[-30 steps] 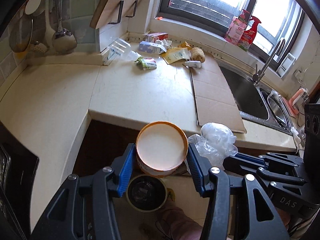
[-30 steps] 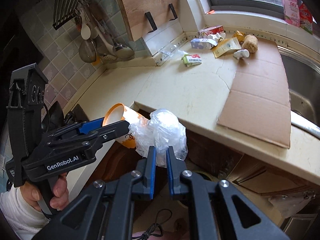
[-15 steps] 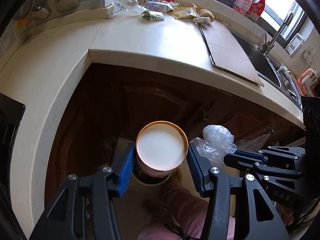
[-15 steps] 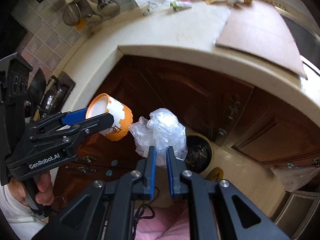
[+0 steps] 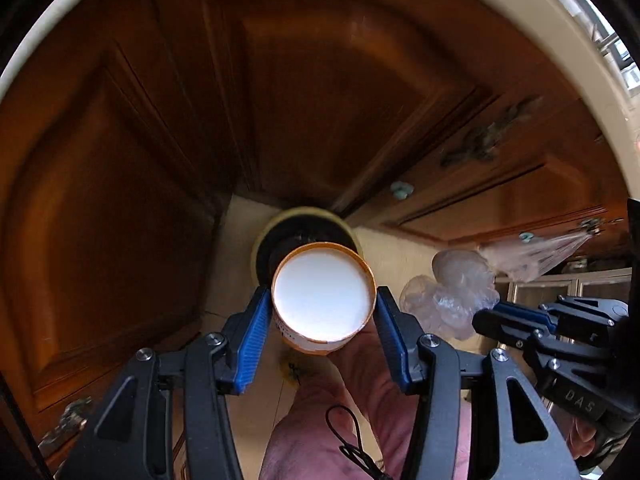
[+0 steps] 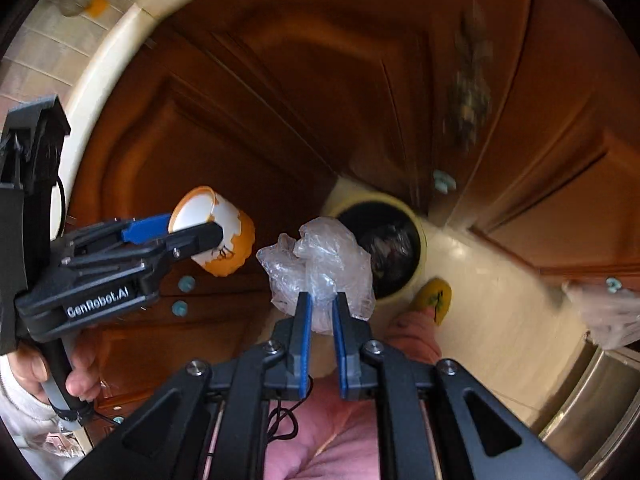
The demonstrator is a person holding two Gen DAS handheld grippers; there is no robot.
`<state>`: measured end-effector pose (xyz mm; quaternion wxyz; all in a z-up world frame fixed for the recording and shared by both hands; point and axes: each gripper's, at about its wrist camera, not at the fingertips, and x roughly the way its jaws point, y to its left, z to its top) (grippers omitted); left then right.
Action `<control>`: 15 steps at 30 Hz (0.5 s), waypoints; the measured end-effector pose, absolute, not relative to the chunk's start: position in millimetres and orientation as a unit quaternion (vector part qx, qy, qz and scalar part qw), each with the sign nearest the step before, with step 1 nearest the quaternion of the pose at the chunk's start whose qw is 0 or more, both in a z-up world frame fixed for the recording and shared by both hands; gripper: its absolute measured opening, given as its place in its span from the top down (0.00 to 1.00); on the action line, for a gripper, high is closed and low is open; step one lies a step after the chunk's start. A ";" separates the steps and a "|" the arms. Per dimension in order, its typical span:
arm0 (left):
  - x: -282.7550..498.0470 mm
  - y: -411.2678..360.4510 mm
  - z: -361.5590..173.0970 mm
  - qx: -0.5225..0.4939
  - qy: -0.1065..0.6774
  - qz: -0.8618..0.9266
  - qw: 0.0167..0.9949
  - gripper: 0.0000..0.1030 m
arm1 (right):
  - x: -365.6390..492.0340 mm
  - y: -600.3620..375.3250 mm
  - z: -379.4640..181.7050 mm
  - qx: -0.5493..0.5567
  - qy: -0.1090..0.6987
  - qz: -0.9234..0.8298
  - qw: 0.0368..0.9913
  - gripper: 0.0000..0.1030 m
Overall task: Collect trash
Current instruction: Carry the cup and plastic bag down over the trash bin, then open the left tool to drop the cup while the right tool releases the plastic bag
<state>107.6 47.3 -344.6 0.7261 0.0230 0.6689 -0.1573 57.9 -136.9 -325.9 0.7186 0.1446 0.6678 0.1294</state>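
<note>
My left gripper (image 5: 323, 308) is shut on an orange-and-white paper cup (image 5: 323, 294), its white inside facing the camera. The cup hangs just above a round bin (image 5: 264, 240) with a pale yellow rim and black liner, on the floor. In the right wrist view the left gripper (image 6: 188, 228) holds the cup (image 6: 224, 248) left of the bin (image 6: 420, 248). My right gripper (image 6: 320, 300) is shut on a crumpled clear plastic bag (image 6: 320, 260), held above the bin's near left edge. The bag (image 5: 452, 300) also shows right of the cup in the left wrist view.
Brown wooden cabinet doors (image 5: 320, 80) stand close behind the bin in a corner, under the pale counter edge (image 6: 120, 20). A foot in a yellow slipper (image 6: 434, 298) is beside the bin. Another plastic bag (image 6: 604, 316) hangs from a cabinet knob on the right.
Both grippers have dropped from counter height to below the counter edge, toward the floor bin, each still holding its item. The counter top has left both views.
</note>
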 end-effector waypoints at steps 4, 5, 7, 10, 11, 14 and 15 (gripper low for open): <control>114.8 43.7 -386.9 0.030 0.690 -0.151 0.708 0.51 | 63.6 -138.1 -371.0 0.146 0.692 0.118 0.697 0.90; 116.3 42.6 -398.1 0.030 0.695 -0.151 0.703 0.51 | 66.2 -138.4 -382.8 0.149 0.696 0.116 0.692 0.90; 118.6 39.8 -418.9 0.029 0.704 -0.152 0.694 0.51 | 69.0 -136.7 -406.1 0.148 0.705 0.114 0.684 0.90; 123.8 36.1 -450.2 0.020 0.716 -0.161 0.679 0.51 | 78.6 -136.2 -442.6 0.151 0.719 0.113 0.669 0.90; 126.5 35.4 -460.2 0.018 0.719 -0.164 0.675 0.51 | 81.7 -135.9 -453.8 0.150 0.722 0.110 0.666 0.90; 134.1 32.5 -486.4 0.012 0.729 -0.173 0.662 0.51 | 90.3 -133.3 -482.4 0.148 0.730 0.104 0.659 0.90; 136.1 31.2 -492.1 0.012 0.731 -0.171 0.661 0.50 | 91.6 -134.1 -488.9 0.147 0.732 0.104 0.657 0.90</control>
